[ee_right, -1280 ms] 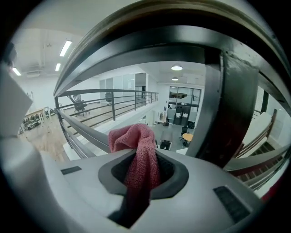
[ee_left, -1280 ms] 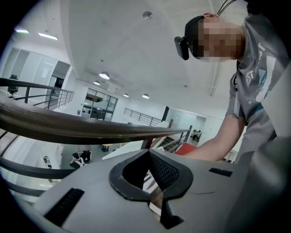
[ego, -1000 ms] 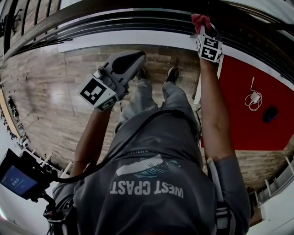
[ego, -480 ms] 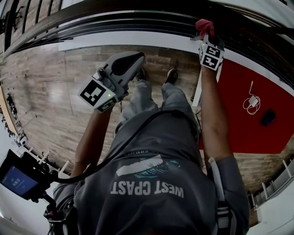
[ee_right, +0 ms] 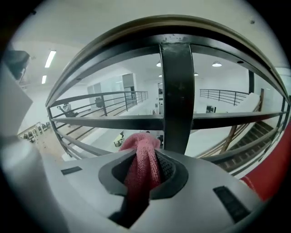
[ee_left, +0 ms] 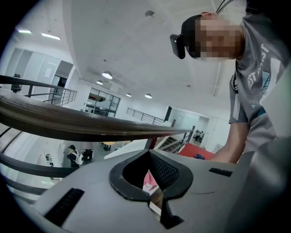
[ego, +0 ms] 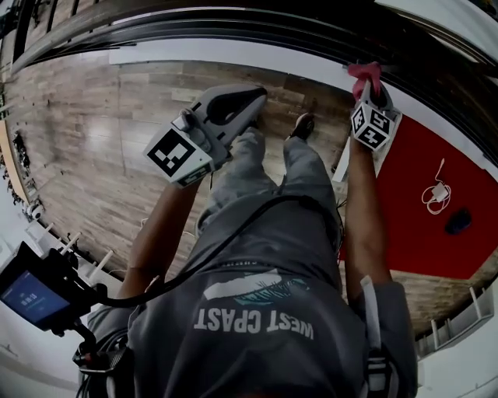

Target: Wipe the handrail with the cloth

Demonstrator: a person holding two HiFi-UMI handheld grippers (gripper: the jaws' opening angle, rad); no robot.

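Observation:
The handrail [ego: 233, 22] runs as a dark band across the top of the head view, with black bars under it. My right gripper [ego: 369, 87] is shut on a red cloth [ego: 364, 73] and is raised against the railing at the upper right. In the right gripper view the cloth [ee_right: 143, 166] bunches out between the jaws, just in front of a black upright post [ee_right: 177, 91] and below the top rail [ee_right: 150, 26]. I cannot tell whether the cloth touches the rail. My left gripper [ego: 247, 102] is held away from the railing over the floor, shut and empty. The wooden rail [ee_left: 91, 125] crosses above the left gripper [ee_left: 149, 154].
Wood floor [ego: 93, 140] lies to the left of the person's legs. A red mat [ego: 424, 233] at the right carries a white cable with plug [ego: 436, 192] and a dark object [ego: 457, 220]. A small screen on a rig [ego: 31, 295] hangs at the lower left.
My right gripper has slid to the right along the railing with the cloth and sits lower in the head view. The left gripper has kept its pose, shifting slightly right.

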